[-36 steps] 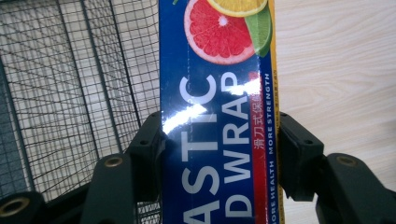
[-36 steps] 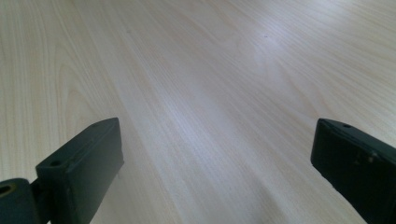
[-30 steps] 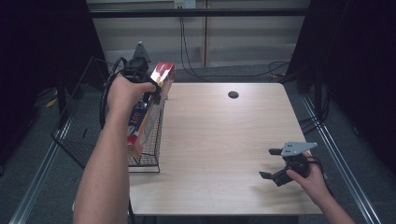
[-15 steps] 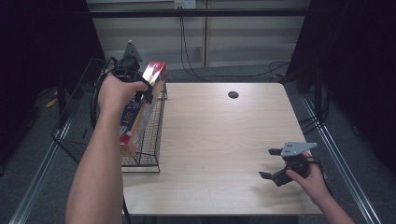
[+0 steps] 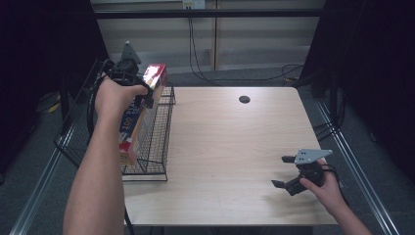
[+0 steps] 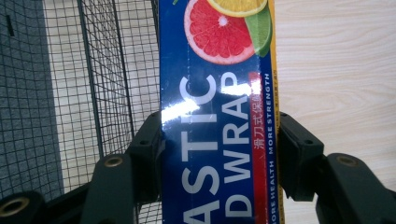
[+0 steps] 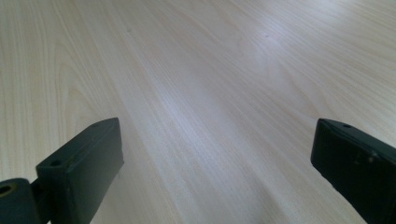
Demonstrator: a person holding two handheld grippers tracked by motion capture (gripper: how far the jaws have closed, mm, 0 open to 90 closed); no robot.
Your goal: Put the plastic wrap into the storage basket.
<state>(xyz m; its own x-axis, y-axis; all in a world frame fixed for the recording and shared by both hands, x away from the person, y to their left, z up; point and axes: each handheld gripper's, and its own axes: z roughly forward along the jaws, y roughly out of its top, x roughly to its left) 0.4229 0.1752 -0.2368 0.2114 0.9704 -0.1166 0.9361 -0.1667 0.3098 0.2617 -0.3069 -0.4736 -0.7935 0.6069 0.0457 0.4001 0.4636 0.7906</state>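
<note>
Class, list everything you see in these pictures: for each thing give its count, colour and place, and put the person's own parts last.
Long cardboard plastic-wrap box: one, blue with red end and citrus print, held tilted over the basket at the table's left edge.
Wire mesh basket: one, black, at the table's left edge.
Wooden table: one, light wood.
Round hole in the tabletop: one, dark, far middle of the table.
Cables: several, black, on the floor behind the table.
Left gripper: one, black, shut on the box.
Right gripper: one, black with grey plate, open, low over the table's near right.
Forearms: two, entering from the bottom.
</note>
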